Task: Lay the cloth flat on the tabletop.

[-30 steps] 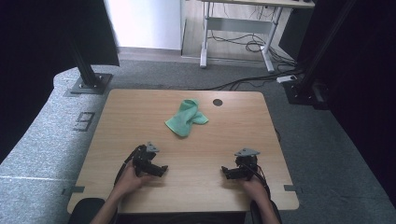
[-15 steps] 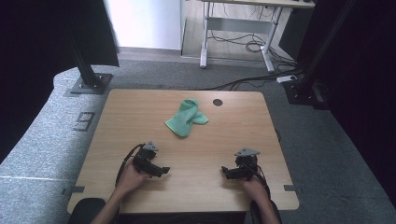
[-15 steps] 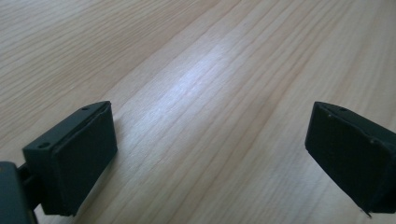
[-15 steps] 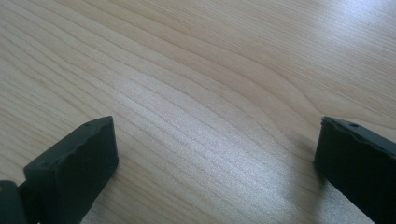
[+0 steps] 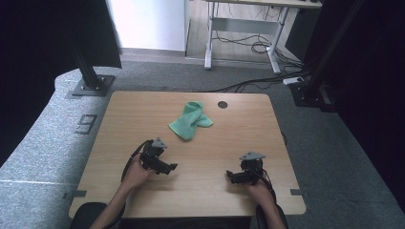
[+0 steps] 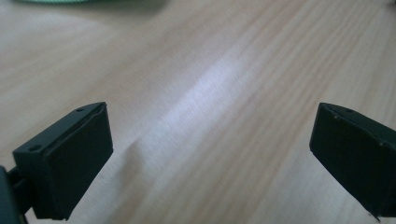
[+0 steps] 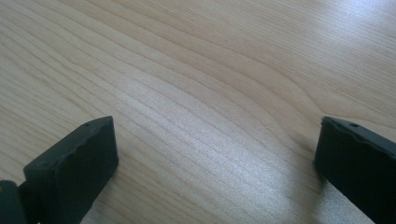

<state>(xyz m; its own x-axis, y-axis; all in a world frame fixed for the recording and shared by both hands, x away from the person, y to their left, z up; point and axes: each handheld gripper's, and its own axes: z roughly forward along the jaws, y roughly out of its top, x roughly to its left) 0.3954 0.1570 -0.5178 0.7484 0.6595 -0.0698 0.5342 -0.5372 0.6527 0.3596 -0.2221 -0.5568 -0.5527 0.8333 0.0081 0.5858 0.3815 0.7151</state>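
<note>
A light wooden table (image 5: 143,119) stands on grey carpet, its near edge partly covered by the person's forearms, which are cut off at the bottom of the high view. A crumpled green cloth (image 5: 190,121) lies on the far middle of the table, well apart from both grippers; in the left gripper view a blurred green strip (image 6: 70,1) of it is cut off at the top edge. Just right of the cloth's far end is a small dark round hole (image 5: 222,104) in the tabletop. The left gripper (image 5: 168,168) rests at near left, its jaws spread wide with bare wood between them. The right gripper (image 5: 232,176) rests at near right, jaws likewise wide apart and holding nothing.
</note>
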